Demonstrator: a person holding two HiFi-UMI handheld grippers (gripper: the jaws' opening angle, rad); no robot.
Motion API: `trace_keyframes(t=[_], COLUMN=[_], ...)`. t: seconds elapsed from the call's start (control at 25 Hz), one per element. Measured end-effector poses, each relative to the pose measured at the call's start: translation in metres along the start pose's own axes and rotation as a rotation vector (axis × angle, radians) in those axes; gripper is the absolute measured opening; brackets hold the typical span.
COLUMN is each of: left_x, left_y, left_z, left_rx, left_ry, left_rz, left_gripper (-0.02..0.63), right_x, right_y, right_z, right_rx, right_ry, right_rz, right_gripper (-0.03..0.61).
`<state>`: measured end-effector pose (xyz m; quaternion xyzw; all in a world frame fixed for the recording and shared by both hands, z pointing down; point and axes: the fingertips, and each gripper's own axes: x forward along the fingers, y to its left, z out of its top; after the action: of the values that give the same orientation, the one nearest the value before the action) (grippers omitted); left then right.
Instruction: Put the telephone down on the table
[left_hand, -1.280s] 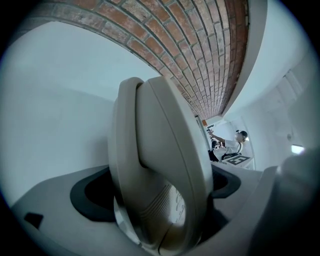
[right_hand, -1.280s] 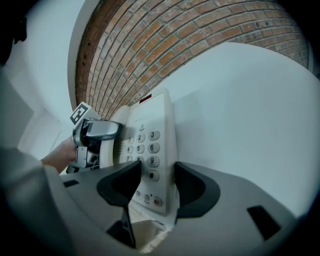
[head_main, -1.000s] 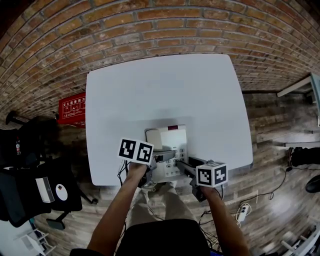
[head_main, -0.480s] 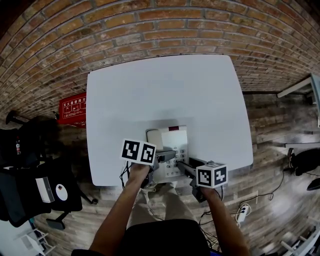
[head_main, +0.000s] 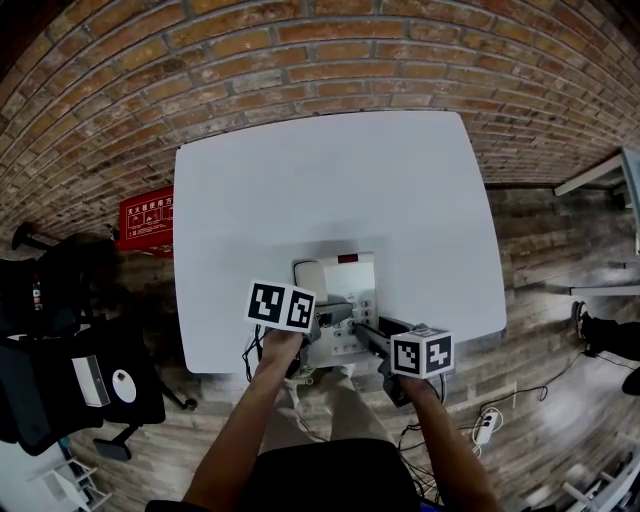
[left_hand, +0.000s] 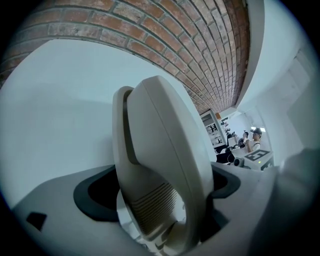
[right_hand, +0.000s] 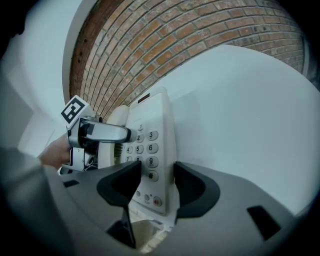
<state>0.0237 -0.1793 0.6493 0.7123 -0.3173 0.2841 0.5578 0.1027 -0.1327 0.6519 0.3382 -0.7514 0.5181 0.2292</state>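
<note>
Brick wall (head_main: 300, 60) is seen behind, wooden floor at the sides; a red sign (head_main: 145, 220) and a dark chair (head_main: 80, 370) are seen at far left, off the bench; the white bench (head_main: 300, 180) is bare apart from the phone.

Left gripper (head_main: 328, 314) is held over the left part of the telephone (head_main: 345, 285), marker cube on top; its jaws are clenched on the cream handset (left_hand: 160, 150), which fills the gap between the two dark pads and stands on edge in the left gripper view; from the right gripper view the handset (right_hand: 114, 117) is seen lying in its cradle at the left of the keypad, with the left jaws across it.

The telephone is set down on the bench close to the near edge, about midway along it, long side pointing away from the person; keypad faces up, digits 3, 6, 9 and # can be read.

Right gripper (right_hand: 157, 187) is brought in at the near right corner of the telephone; its jaws are spread wide and closed on the keypad side of the base, right pad against the side wall, left pad laid over the lower keys; the bench to the right of it is plain white.
</note>
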Motion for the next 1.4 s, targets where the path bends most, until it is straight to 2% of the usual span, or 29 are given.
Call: trace_keyframes(t=[0.24, 0.44, 0.96, 1.04, 1.12, 1.2, 1.4], left_x=[0.000, 0.006, 0.005, 0.001, -0.006, -0.010, -0.023], left_y=[0.003, 0.007, 0.007, 0.008, 0.010, 0.010, 0.009], left_z=[-0.002, -0.008, -0.010, -0.009, -0.005, -0.001, -0.001], left_rx=[0.028, 0.142, 0.150, 0.193, 0.286, 0.346, 0.342], left_ry=[0.020, 0.063, 0.034, 0.039, 0.038, 0.041, 0.005], left_rz=[0.039, 0.148, 0.140, 0.180, 0.262, 0.300, 0.269], left_gripper=[0.520, 0.522, 0.522, 0.522, 0.523, 0.523, 0.522], right_x=[0.001, 0.002, 0.002, 0.003, 0.003, 0.002, 0.003], right_y=[0.001, 0.001, 0.001, 0.001, 0.000, -0.001, 0.001], right_z=[0.000, 0.000, -0.001, -0.001, 0.000, 0.000, -0.001], right_rx=[-0.004, 0.001, 0.002, -0.002, -0.005, 0.002, 0.009], right_ry=[0.006, 0.004, 0.018, 0.022, 0.023, 0.019, 0.022], right_rz=[-0.021, -0.020, -0.033, -0.041, -0.045, -0.042, -0.039], right_gripper=[0.222, 0.222, 0.222, 0.222, 0.222, 0.222, 0.222])
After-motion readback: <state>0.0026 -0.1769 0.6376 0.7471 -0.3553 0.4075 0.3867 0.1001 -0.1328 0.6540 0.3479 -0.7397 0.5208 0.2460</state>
